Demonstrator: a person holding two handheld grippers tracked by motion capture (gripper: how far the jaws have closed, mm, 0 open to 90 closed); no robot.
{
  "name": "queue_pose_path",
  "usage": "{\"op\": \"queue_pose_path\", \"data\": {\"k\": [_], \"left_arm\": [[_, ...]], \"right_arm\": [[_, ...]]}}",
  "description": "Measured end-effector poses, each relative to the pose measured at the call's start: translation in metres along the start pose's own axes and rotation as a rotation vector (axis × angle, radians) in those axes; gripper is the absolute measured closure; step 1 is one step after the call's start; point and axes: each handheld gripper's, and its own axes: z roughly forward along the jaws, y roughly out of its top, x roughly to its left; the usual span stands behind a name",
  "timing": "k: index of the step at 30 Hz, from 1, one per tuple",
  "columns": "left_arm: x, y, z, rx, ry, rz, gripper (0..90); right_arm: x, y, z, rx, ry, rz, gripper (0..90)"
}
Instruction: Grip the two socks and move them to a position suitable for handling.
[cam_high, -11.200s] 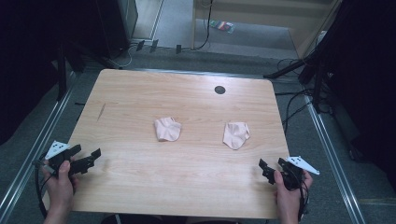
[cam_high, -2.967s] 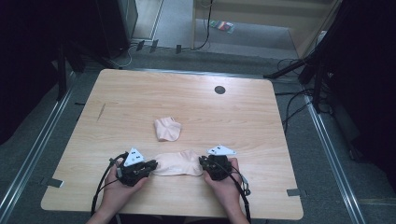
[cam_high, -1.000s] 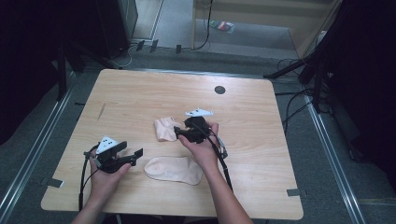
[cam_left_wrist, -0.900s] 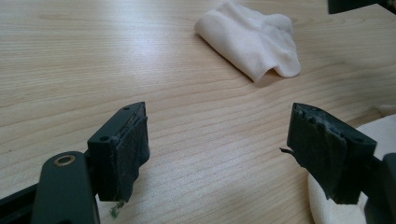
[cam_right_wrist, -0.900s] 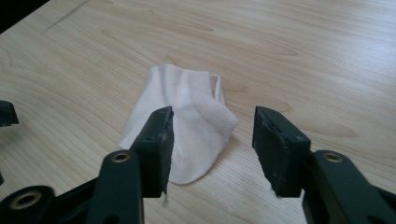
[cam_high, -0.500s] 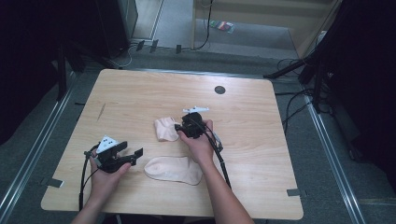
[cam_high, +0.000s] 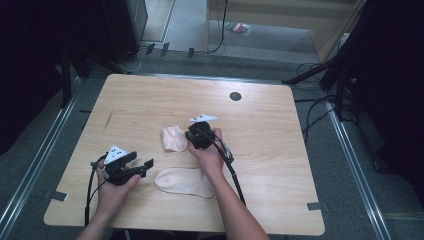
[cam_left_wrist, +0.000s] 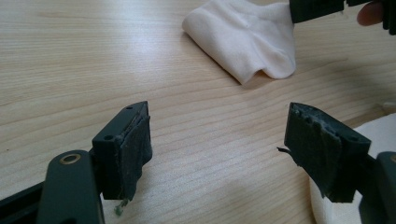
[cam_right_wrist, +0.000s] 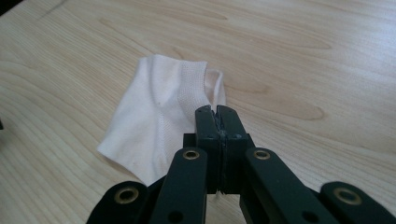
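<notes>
A crumpled cream sock (cam_high: 174, 138) lies at mid-table; it appears ahead in the left gripper view (cam_left_wrist: 243, 42) and just beyond the jaws in the right gripper view (cam_right_wrist: 159, 116). My right gripper (cam_high: 189, 137) (cam_right_wrist: 217, 112) has just been closing, and its jaws now stand pressed together on this sock's right edge, with a thin fold of cloth pinched between them. A second sock (cam_high: 184, 181) lies flat near the front edge, its pale rim (cam_left_wrist: 385, 128) beside my left gripper (cam_high: 142, 161) (cam_left_wrist: 217, 154). The left gripper is open with only bare wood between its pads.
The wooden table (cam_high: 280, 150) has a black round grommet (cam_high: 235, 96) at the back and a small dark mark (cam_high: 108, 119) at the left. Metal rails and cables run along the floor on both sides. The right gripper's cable trails toward the front edge.
The right hand has slid a little left and down onto the crumpled sock, and its jaws have closed on the sock's edge. The left hand and the flat sock have stayed put.
</notes>
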Motion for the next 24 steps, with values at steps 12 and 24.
{"op": "queue_pose_path", "data": {"k": [12, 24], "left_arm": [[0.001, 0.005, 0.005, 0.035, 0.010, -0.008, 23.1], [-0.017, 0.045, 0.058, 0.058, -0.029, 0.015, 26.7]], "right_arm": [[0.016, 0.022, -0.029, -0.055, 0.046, -0.039, 90.0], [0.035, 0.050, -0.052, -0.090, 0.086, -0.079, 90.0]]}}
